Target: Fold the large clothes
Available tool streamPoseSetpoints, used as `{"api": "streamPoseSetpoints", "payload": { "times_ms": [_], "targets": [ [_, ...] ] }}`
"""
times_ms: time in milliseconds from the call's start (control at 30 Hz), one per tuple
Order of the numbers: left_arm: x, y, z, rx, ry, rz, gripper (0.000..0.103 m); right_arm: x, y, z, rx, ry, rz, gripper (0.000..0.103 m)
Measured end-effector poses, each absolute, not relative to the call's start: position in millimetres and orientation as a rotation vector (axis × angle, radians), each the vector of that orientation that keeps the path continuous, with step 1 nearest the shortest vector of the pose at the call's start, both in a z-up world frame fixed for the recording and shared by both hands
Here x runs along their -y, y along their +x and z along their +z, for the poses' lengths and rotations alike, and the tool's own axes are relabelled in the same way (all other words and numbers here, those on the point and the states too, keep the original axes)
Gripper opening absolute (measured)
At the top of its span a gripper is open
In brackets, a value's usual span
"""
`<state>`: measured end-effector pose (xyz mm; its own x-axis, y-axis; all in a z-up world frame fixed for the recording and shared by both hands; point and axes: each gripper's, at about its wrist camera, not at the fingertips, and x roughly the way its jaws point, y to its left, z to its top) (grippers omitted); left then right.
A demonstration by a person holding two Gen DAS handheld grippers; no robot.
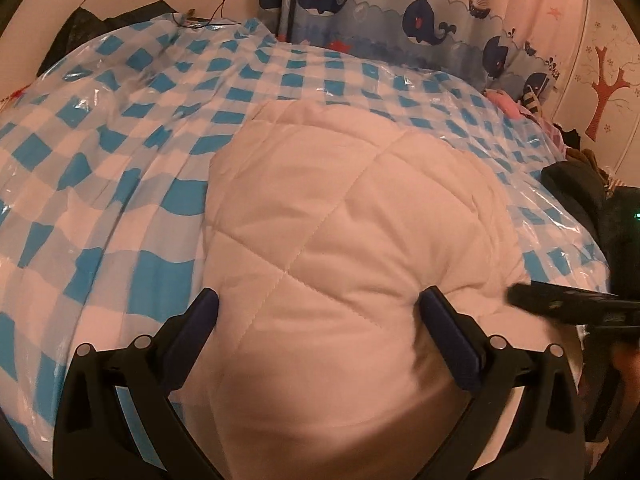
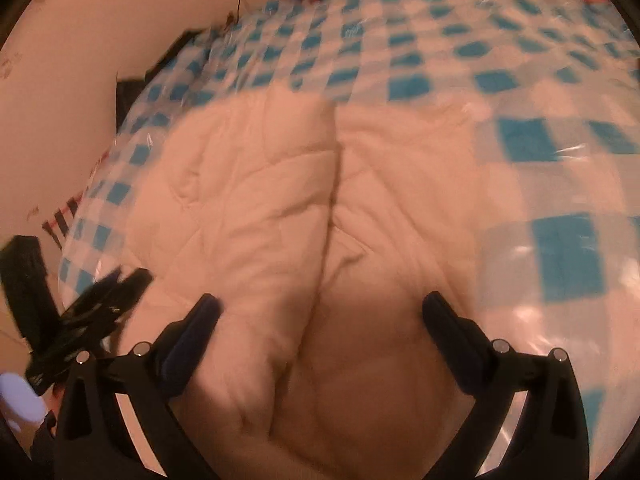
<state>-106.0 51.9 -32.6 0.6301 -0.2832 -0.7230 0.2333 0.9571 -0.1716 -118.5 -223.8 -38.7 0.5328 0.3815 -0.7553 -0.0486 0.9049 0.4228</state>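
While both tools stand over the same bundle, the left gripper [image 1: 318,308] has its jaws spread wide, the dark blue pads [image 1: 208,312] straddling a bulge of the white quilted garment [image 1: 328,208] without pinching it. The right pad appears to press into the padding; whether the left pad touches cannot be told. The right gripper [image 2: 318,312] is likewise spread, its fingers set on either side of a deep crease where two thick layers of the garment [image 2: 256,184] meet. Its view is blurred, so contact cannot be confirmed.

The garment lies already doubled into a thick block on the blue-and-white checked bed cover [image 1: 120,128], which has a glossy clear film over it. It sits near the front edge of the bed, toward the tools.

Judgement: the step in hand looks like taking hold of the near edge for a further fold, or pressing the block flat. To do it well, each tool should close on all layers at the edge, not the top skin only, since the padding is springy and likely to slip. Both tools should lift together, and the slick film may let the bundle slide.

Beyond the bed hangs a whale-print curtain [image 1: 420,20], and a tree wall sticker [image 1: 604,88] shows at right. No brand, label or legible writing is visible in either view.
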Motion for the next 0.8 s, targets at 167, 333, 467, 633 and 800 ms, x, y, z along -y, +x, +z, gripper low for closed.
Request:
{"api": "streamPoseSetpoints", "payload": {
  "times_ms": [167,333,467,633,800],
  "targets": [
    [-47,-144,-12,-0.803,0.01,-0.293,0.097,213,-168,-37,-1.007,0.261,0.224,0.097],
    [-46,-149,-20,-0.861,-0.016,-0.292,0.096,223,-165,-57,-1.073,0.344,0.236,0.097],
    [-44,-166,-9,-0.848,0.028,-0.289,0.096,223,-170,-46,-1.073,0.342,0.238,0.097],
    [-40,-186,0,-0.831,0.072,-0.296,0.096,226,-177,-49,-1.067,0.386,0.241,0.097],
    [-35,-201,10,-0.805,0.116,-0.299,0.096,229,-180,-46,-1.063,0.408,0.253,0.097]
  ]
}}
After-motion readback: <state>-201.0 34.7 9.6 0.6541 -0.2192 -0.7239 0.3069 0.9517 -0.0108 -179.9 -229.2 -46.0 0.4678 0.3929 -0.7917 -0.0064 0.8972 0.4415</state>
